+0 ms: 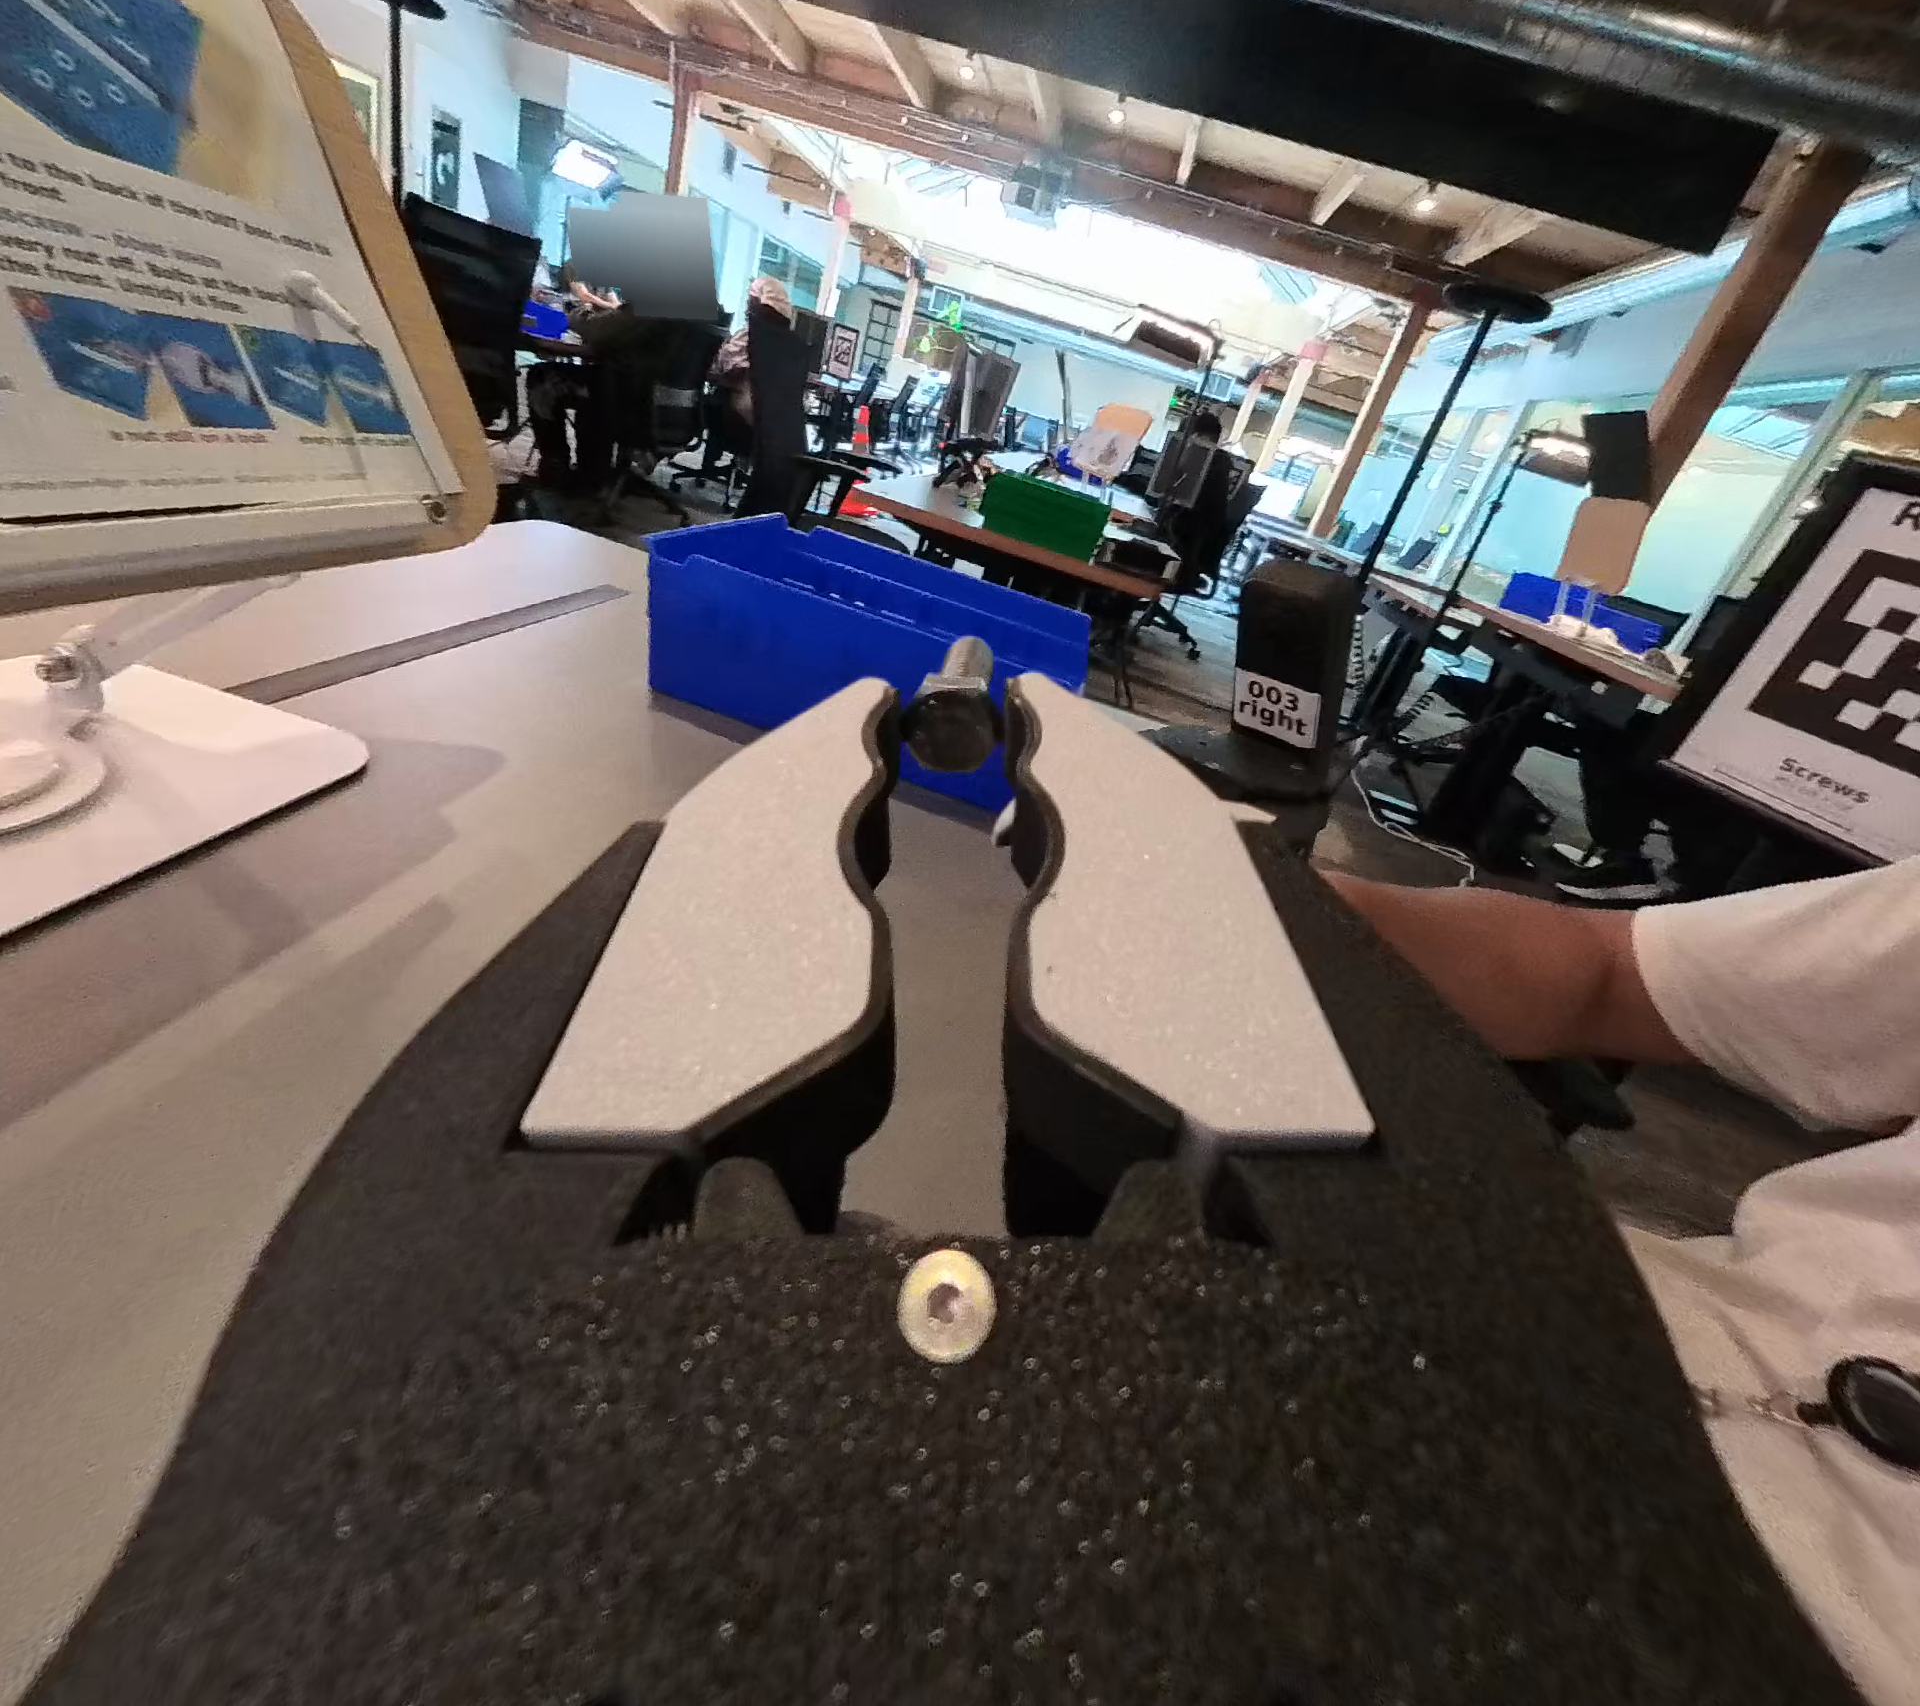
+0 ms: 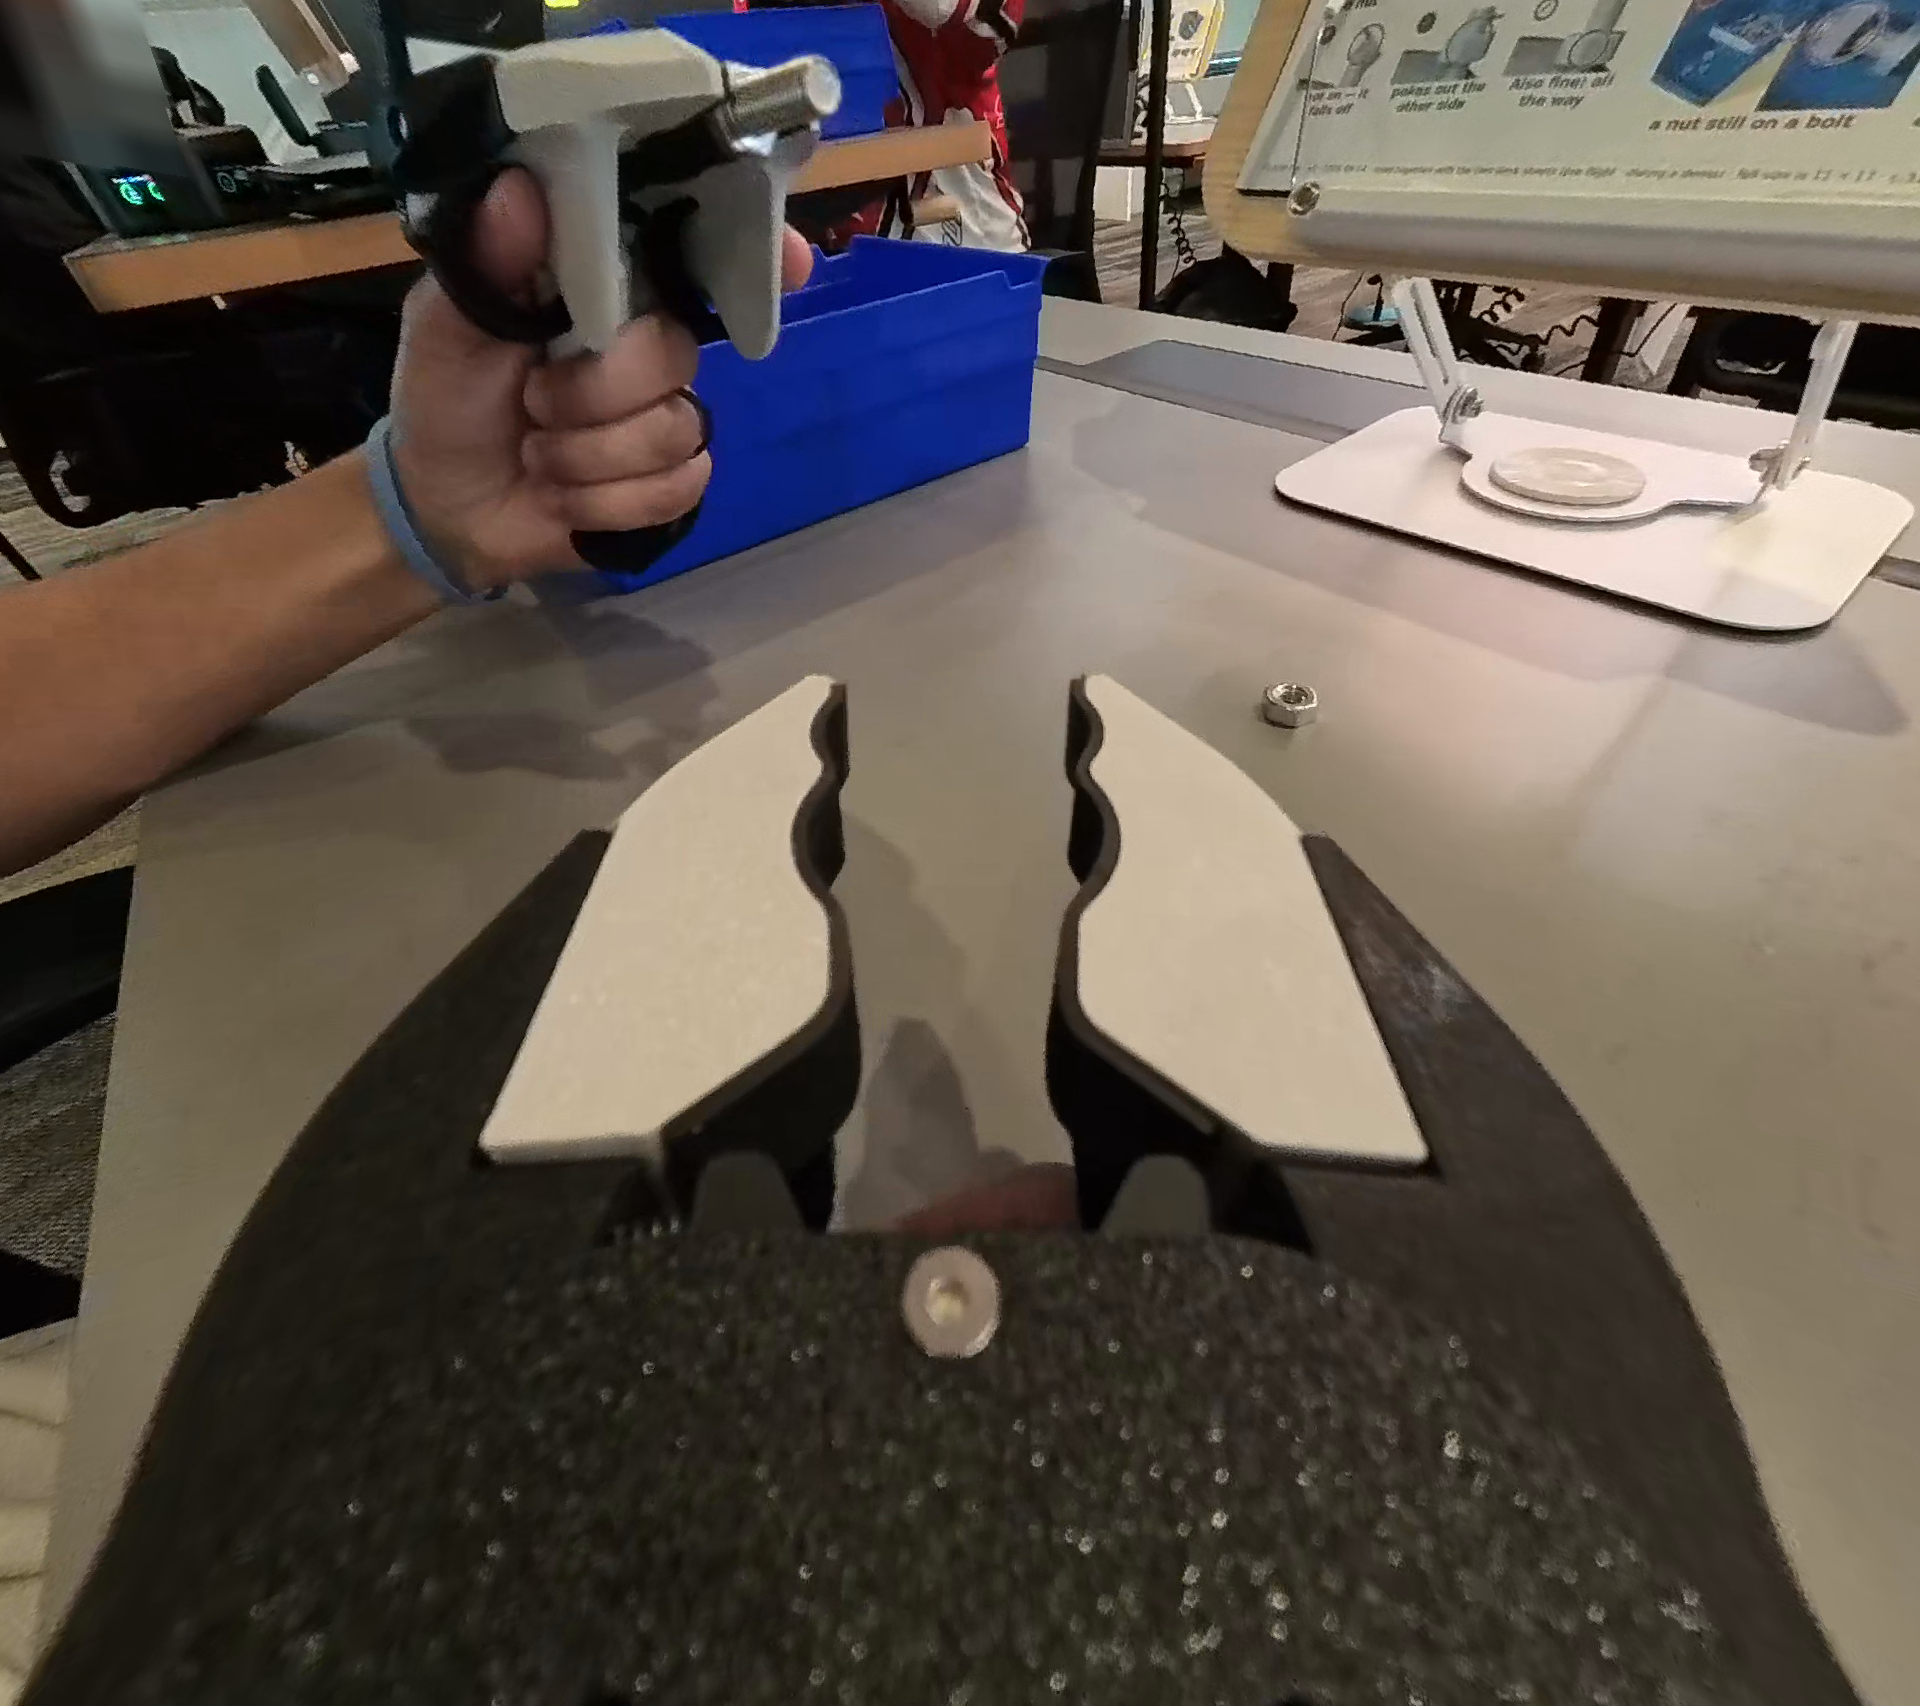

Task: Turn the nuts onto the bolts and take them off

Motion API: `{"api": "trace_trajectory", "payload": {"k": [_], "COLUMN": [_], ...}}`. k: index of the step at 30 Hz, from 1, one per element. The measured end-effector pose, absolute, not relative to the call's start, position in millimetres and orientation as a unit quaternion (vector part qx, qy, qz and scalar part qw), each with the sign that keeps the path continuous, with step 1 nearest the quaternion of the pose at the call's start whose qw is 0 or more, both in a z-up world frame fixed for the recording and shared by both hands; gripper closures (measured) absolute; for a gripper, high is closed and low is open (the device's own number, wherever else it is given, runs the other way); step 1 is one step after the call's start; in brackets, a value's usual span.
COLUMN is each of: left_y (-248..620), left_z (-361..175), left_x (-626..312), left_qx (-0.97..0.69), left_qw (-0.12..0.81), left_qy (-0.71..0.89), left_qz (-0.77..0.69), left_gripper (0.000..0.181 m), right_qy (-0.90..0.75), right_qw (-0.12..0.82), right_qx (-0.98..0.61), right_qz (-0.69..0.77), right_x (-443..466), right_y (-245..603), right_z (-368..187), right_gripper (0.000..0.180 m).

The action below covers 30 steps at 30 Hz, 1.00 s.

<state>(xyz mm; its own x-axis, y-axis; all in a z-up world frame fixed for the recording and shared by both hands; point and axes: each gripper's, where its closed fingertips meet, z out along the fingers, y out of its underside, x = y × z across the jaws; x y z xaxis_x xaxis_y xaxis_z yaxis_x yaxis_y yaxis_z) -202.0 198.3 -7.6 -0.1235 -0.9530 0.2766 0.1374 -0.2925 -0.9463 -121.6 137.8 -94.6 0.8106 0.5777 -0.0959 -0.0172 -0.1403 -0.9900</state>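
Pointing level at 12 o'clock toward the blue bin [image 1: 831,628], the left gripper [image 1: 951,721] clenches a bolt [image 1: 953,716] by its hex head. Seen from the right wrist, the right gripper [image 2: 956,721] gapes empty, low over the grey table [image 2: 1507,877]; a loose nut [image 2: 1289,703] lies at 1 o'clock off its tips, while at 11 o'clock a fisted hand [image 2: 540,420] lifts the bolt-bearing tool above the table.

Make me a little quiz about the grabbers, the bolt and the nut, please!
1. True or false: the left gripper is clamped on a bolt.
2. Where is the loose nut? A) in the blue bin B) on the grey table C) on the bolt
3. Fill in: the right gripper is ____ and holds nothing.

Key: 1 true; 2 B; 3 open
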Motion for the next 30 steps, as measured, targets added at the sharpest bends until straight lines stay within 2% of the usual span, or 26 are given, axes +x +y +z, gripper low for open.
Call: {"api": "trace_trajectory", "payload": {"k": [5, 8, 14, 16, 19, 24, 30], "left_y": [194, 196, 209, 213, 215, 217, 223], "left_z": [-10, -8, -4, -6, -8, -9, -7], "left_x": [-201, -202, -209, -208, -208, -209, -212], "left_qx": [-0.498, -0.499, -0.508, -0.516, -0.520, -0.524, -0.525], "left_qw": [0.447, 0.454, 0.472, 0.472, 0.469, 0.466, 0.460], "left_qy": [0.418, 0.414, 0.384, 0.377, 0.376, 0.372, 0.358], "left_qz": [-0.614, -0.611, -0.610, -0.608, -0.607, -0.609, -0.619], "left_gripper": [0.162, 0.162, 0.163, 0.163, 0.162, 0.163, 0.163], "right_qy": [-0.199, -0.225, -0.303, -0.283, -0.240, -0.236, -0.258], "right_qw": [0.614, 0.584, 0.448, 0.371, 0.311, 0.256, 0.212], "right_qx": [-0.735, -0.768, -0.841, -0.882, -0.914, -0.936, -0.942], "right_qz": [0.207, 0.136, 0.042, 0.057, 0.105, 0.058, 0.030], "right_x": [-117, -104, -85, -84, -96, -92, -94], "right_y": [144, 161, 213, 231, 257, 289, 293], "right_z": [-100, -101, -99, -115, -139, -173, -188], "right_gripper": [0.138, 0.131, 0.133, 0.133, 0.138, 0.144, 0.144]}}
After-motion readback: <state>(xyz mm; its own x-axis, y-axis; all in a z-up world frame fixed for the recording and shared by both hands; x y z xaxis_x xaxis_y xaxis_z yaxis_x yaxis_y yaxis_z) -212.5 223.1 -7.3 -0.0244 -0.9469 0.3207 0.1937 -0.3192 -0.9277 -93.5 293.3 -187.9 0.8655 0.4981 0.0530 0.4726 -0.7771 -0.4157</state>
